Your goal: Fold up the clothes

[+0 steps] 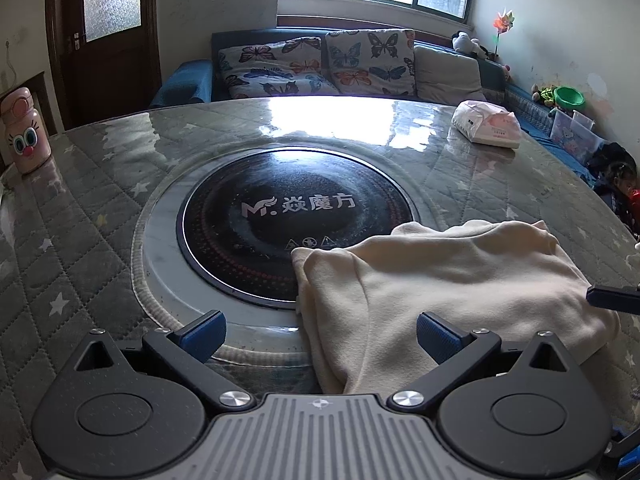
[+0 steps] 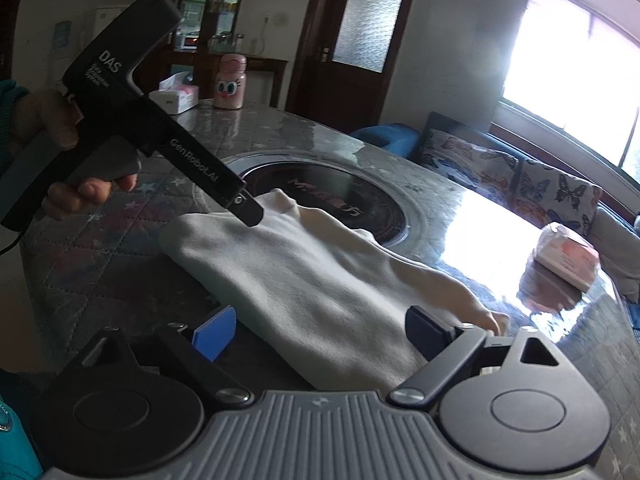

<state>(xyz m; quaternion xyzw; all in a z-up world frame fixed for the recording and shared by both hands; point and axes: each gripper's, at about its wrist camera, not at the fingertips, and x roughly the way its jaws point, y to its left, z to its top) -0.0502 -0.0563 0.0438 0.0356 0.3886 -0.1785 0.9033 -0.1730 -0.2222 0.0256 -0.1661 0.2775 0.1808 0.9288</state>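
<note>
A cream garment [image 1: 452, 288] lies folded on the round table, its left edge over the black cooktop [image 1: 296, 220]. It also shows in the right wrist view [image 2: 320, 280]. My left gripper [image 1: 320, 338] is open and empty, just above the garment's near left edge. In the right wrist view the left gripper [image 2: 250, 212] hovers over the garment's far corner. My right gripper [image 2: 320, 336] is open and empty, low over the garment's near edge. One of its fingers [image 1: 612, 298] shows at the right of the left wrist view.
A quilted, plastic-covered table [image 1: 100, 216] holds a tissue pack [image 1: 486, 124] at the far right and a pink bottle [image 1: 25, 132] at the far left. A second tissue box [image 2: 176, 96] stands by the bottle. A sofa with butterfly cushions [image 1: 320, 64] is behind.
</note>
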